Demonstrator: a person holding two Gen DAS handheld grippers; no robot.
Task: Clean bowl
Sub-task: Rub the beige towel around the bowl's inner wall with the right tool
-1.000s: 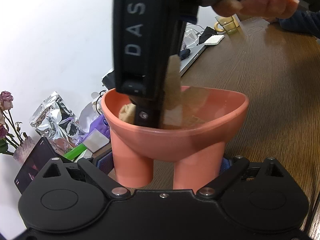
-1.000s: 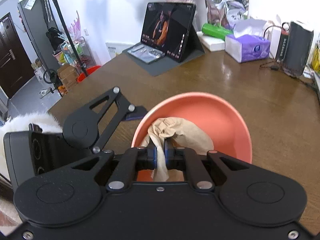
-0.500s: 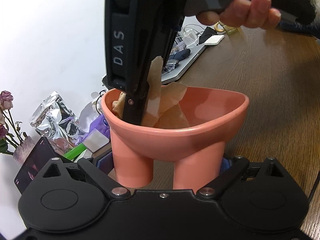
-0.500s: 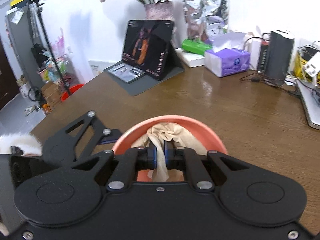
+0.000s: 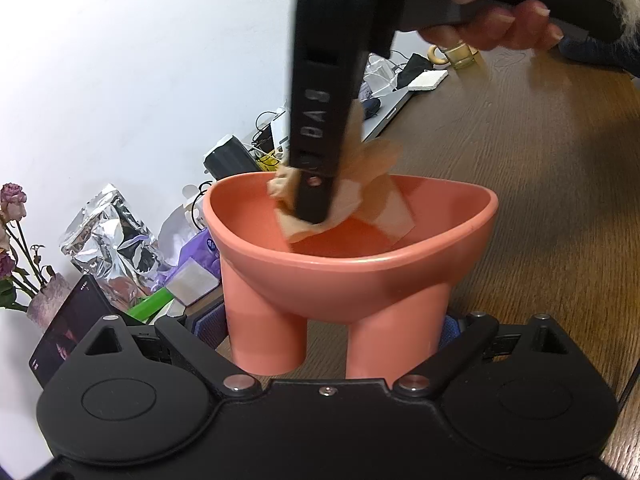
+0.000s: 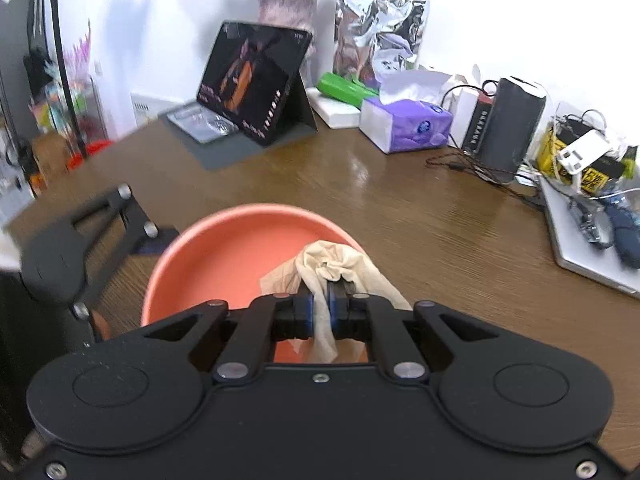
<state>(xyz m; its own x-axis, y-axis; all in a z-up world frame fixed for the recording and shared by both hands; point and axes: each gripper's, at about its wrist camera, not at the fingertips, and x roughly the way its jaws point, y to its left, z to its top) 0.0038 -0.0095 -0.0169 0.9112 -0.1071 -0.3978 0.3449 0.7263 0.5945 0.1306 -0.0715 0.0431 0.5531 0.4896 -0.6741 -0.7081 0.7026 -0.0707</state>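
A salmon-pink bowl (image 5: 360, 264) on two stubby legs stands on the wooden table. My left gripper (image 5: 328, 324) is shut on it, with a blue pad against the outer side of each leg. My right gripper (image 6: 320, 304) is shut on a crumpled beige cloth (image 6: 332, 260), which it holds inside the bowl (image 6: 224, 256) against the right part of the rim. In the left wrist view the right gripper (image 5: 314, 200) comes down from above with the cloth (image 5: 376, 196) bunched at the bowl's far wall. A person's hand (image 5: 500, 28) grips its handle.
Along the wall behind the bowl stand a propped tablet (image 6: 256, 84), a foil bag (image 6: 380, 28), a purple tissue box (image 6: 404, 128) and a black speaker (image 6: 512, 128). A laptop (image 6: 588, 248) with cables lies at the right. A glass cup (image 5: 460, 56) sits far off.
The right gripper has swept the cloth from the left and middle of the bowl to its right rim, tilting up as it went. The left gripper and the bowl have stayed put.
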